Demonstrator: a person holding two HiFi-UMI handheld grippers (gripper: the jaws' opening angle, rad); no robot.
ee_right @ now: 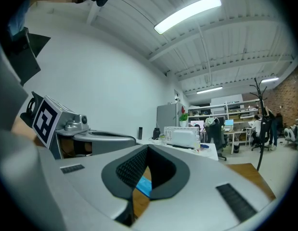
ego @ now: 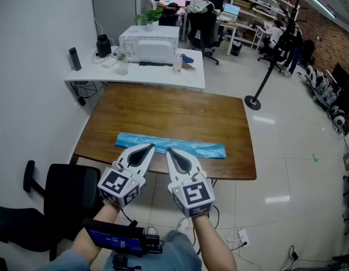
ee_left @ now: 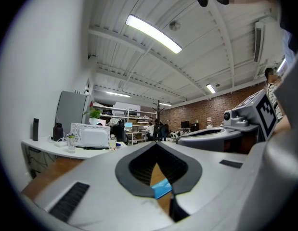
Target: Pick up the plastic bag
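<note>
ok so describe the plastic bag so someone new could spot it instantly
Find the brown wooden table. Near its front edge lies the plastic bag, a long flat light-blue strip running left to right. It is the only thing on that table, unlike the crowded white desk behind.

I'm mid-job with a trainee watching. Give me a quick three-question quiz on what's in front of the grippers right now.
1. True or false: the plastic bag is already lifted off the wooden table.
2. How do the jaws of the left gripper and the right gripper stand? A) both together B) both apart C) only the left apart
3. What colour is the bag?

Key:
1. False. It lies flat on the table, just beyond the gripper tips.
2. A.
3. Blue.
</note>
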